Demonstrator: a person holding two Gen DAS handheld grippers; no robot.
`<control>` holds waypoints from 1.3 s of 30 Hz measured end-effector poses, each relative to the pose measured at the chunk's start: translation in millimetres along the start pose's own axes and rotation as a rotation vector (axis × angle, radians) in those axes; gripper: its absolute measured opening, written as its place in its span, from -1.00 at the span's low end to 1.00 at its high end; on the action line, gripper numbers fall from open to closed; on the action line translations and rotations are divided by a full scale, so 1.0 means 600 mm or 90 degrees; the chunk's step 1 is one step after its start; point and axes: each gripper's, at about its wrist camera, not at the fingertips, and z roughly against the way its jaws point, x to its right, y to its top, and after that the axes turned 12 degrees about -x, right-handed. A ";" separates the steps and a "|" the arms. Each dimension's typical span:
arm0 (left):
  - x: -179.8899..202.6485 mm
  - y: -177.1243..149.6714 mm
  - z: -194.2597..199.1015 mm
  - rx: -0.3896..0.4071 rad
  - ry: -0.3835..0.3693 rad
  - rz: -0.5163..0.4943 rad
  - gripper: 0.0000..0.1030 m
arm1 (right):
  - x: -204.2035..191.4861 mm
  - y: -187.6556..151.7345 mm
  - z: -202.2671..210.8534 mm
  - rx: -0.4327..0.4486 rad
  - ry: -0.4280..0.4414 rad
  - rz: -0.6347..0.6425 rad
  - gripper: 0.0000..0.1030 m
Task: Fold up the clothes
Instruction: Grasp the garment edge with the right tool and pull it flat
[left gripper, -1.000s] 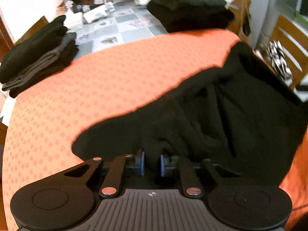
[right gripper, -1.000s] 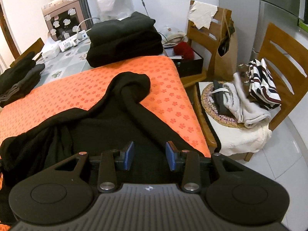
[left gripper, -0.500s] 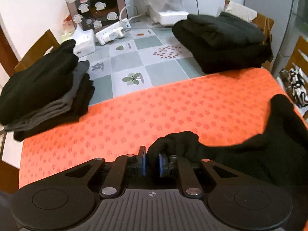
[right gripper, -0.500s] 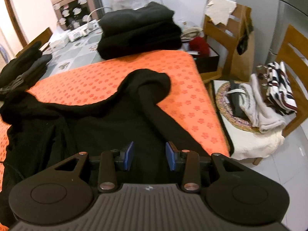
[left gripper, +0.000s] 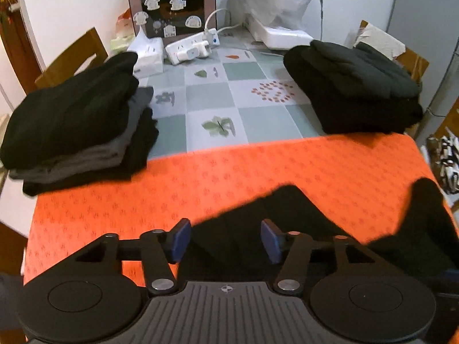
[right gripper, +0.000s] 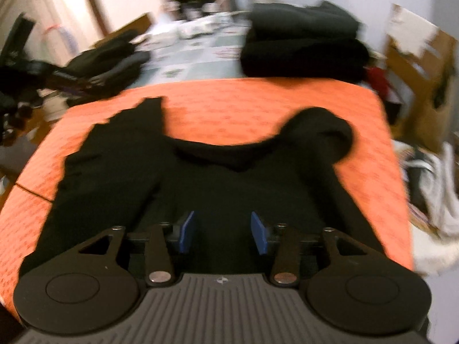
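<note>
Left gripper [left gripper: 225, 239] tilted down over the near part of the table, jaws just opened apart, blue pads [left gripper: 180, 239] standing clear of the cloth. Between and beneath them, a fold of the black garment [left gripper: 258, 218], lying loose, not pinched. Right gripper [right gripper: 222, 232] likewise angled down over the middle of the same garment [right gripper: 200, 177], jaws just widened, black cloth under the gap, nothing pressed by either pad [right gripper: 259, 233].

Just ahead of the left gripper, the garment's edge rising to a point on the orange cloth [left gripper: 200, 183], then trailing off toward the gripper's right, where a rounded hump of black fabric shows at the picture's edge. From the right wrist view, the garment spread wide ahead of the jaws: one sleeve reaching forward and left with a ragged-looking end, another curling into a loop forward and right. Much blur in this view; finer folds not to be told.

Farther ahead and left of the left gripper, a folded stack [left gripper: 74, 126] of black and grey clothes, partly on the orange cloth, partly on the tiled tablecloth [left gripper: 212, 97]. Farther ahead and right, a second folded black pile [left gripper: 352, 89]. Beyond both, a white power strip [left gripper: 192, 47], a tissue pack [left gripper: 147, 54], and a stickered appliance [left gripper: 170, 7] against the wall.
</note>
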 end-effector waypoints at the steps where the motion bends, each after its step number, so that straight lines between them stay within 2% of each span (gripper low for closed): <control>1: 0.002 -0.012 0.007 -0.002 -0.005 0.002 0.19 | -0.011 0.004 -0.004 -0.003 0.013 0.019 0.03; 4: 0.010 -0.058 0.028 -0.013 -0.013 0.004 0.26 | -0.041 0.015 -0.019 -0.024 0.037 0.069 0.12; 10: 0.022 -0.160 0.063 -0.037 -0.012 0.027 0.35 | -0.074 0.020 -0.047 -0.052 0.029 0.120 0.08; 13: 0.022 -0.209 0.072 -0.053 -0.018 0.055 0.37 | -0.079 0.017 -0.053 -0.064 0.030 0.122 -0.27; 16: 0.022 -0.249 0.078 -0.067 -0.016 0.082 0.37 | -0.084 0.012 -0.047 -0.059 0.035 0.130 -0.96; 21: 0.022 -0.296 0.091 -0.068 -0.013 0.115 0.37 | -0.089 0.008 -0.011 -0.035 0.053 0.138 -0.97; 26: 0.029 -0.323 0.093 -0.063 -0.024 0.117 0.37 | -0.094 -0.006 0.040 -0.021 0.088 0.139 -0.97; 32: 0.052 -0.343 0.083 -0.048 -0.041 0.053 0.38 | -0.103 -0.059 0.100 -0.025 0.106 0.118 -0.97; 39: 0.058 -0.356 0.081 -0.039 -0.072 -0.021 0.37 | -0.119 -0.148 0.169 -0.019 0.052 0.049 -0.98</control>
